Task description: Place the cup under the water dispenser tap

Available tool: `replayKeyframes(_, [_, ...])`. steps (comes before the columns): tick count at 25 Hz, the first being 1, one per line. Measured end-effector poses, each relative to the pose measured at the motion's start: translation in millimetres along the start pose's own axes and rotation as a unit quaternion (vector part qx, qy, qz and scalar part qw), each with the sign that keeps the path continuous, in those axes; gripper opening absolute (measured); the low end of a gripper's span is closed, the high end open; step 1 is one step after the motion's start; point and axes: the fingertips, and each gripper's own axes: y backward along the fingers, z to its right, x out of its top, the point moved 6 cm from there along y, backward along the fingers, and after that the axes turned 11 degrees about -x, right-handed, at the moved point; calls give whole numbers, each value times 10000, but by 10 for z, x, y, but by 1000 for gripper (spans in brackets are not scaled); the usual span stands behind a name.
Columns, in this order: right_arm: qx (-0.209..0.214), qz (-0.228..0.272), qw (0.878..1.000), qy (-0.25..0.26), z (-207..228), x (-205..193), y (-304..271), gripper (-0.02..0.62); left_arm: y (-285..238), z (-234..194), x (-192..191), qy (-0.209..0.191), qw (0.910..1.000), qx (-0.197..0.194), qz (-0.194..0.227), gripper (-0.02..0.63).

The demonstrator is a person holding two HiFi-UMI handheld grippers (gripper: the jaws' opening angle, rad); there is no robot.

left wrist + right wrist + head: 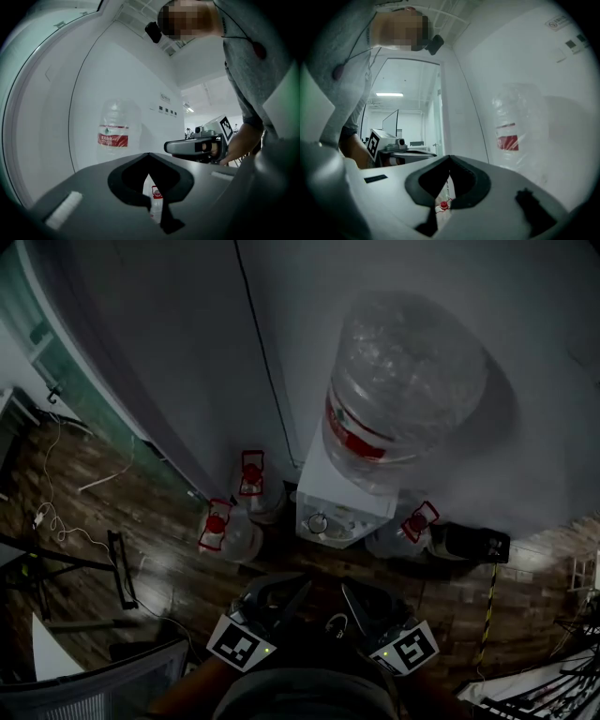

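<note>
A white water dispenser (342, 507) stands against the wall with a big clear bottle (403, 390) on top, red label around it. That bottle also shows in the left gripper view (114, 133) and the right gripper view (515, 131). Both grippers sit side by side at the bottom of the head view, in front of the dispenser and apart from it. My left gripper (289, 594) (149, 154) is shut with nothing in it. My right gripper (353, 598) (450, 157) is shut and empty too. No cup shows in any view.
Spare water bottles with red caps (251, 486) (220, 531) (414, 529) stand on the wooden floor around the dispenser's base. A black box (473, 542) lies to its right. A black stand (56, 563) and cables (56, 521) are at the left, a chair (94, 681) at the lower left.
</note>
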Motion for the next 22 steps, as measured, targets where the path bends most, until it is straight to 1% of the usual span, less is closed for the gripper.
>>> replayKeyframes(3, [88,48,9999,53,-55,220,89,14,76,106,234,67,10000,2,-10,6])
replayKeyframes(7, [116,189,9997,117,-145,415,183,14,122,219,437,-98,9999,-54,81,6])
replayKeyframes(13, [272,323,9988,237,-331,559,234,15,179,358,550,-87,9998,-77,164,6])
replayKeyframes(17, [220,330,9989,269,-311,605,241,14,170,386,592,-89,9998,-62,155,6])
replayKeyframes(20, [219,226,9992,233,-275,606,245,14,146,390,604,-108,9998,-78,146,6])
replayKeyframes(22, [220,353,9988,257,-261,625,240,14,133,385,607,-141,9997,-91,153,6])
